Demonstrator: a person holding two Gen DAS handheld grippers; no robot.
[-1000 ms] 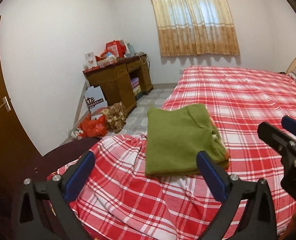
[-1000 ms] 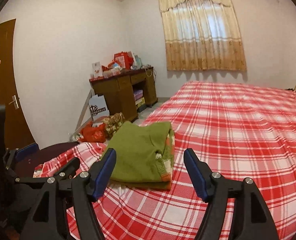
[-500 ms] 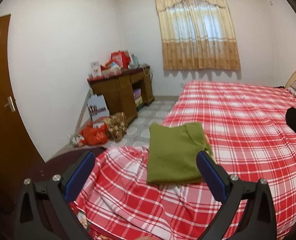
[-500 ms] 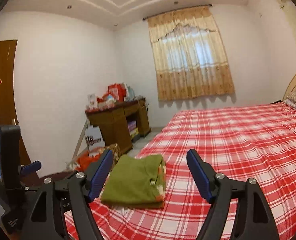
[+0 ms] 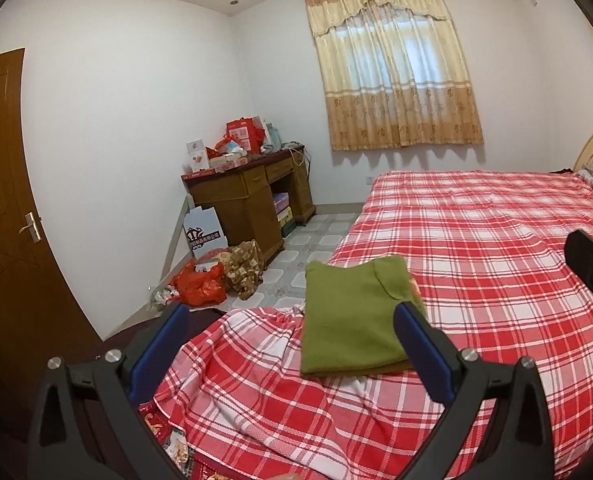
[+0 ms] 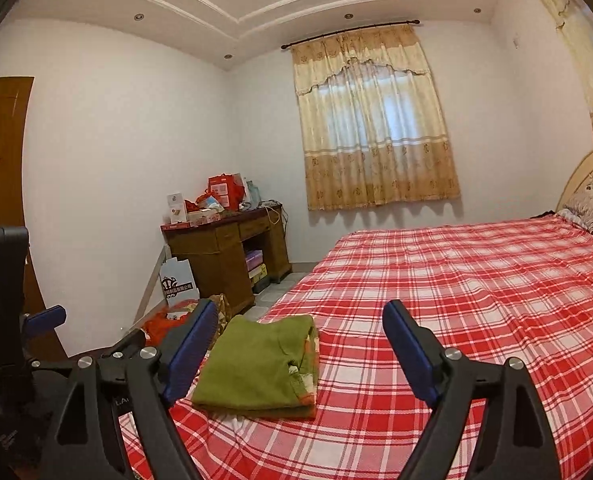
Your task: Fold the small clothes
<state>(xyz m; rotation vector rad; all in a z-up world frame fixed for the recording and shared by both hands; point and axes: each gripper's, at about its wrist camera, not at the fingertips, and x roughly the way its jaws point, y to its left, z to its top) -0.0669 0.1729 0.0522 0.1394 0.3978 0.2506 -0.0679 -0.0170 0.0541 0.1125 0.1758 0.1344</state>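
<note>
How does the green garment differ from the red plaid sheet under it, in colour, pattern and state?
The green garment is plain olive; the sheet is red and white checks. The garment is folded into a compact stack near the bed corner; the sheet is spread across the whole bed. The garment's top is smooth; the sheet is wrinkled near the corner. Both are cloth, and neither gripper touches them.

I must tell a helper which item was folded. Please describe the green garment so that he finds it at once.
Start at the large bed with the red and white checked cover. Near its foot corner, on the side facing the brown wooden desk, lies the olive green folded garment. It is the only plain green thing on the cover, with an orange patterned edge.
</note>
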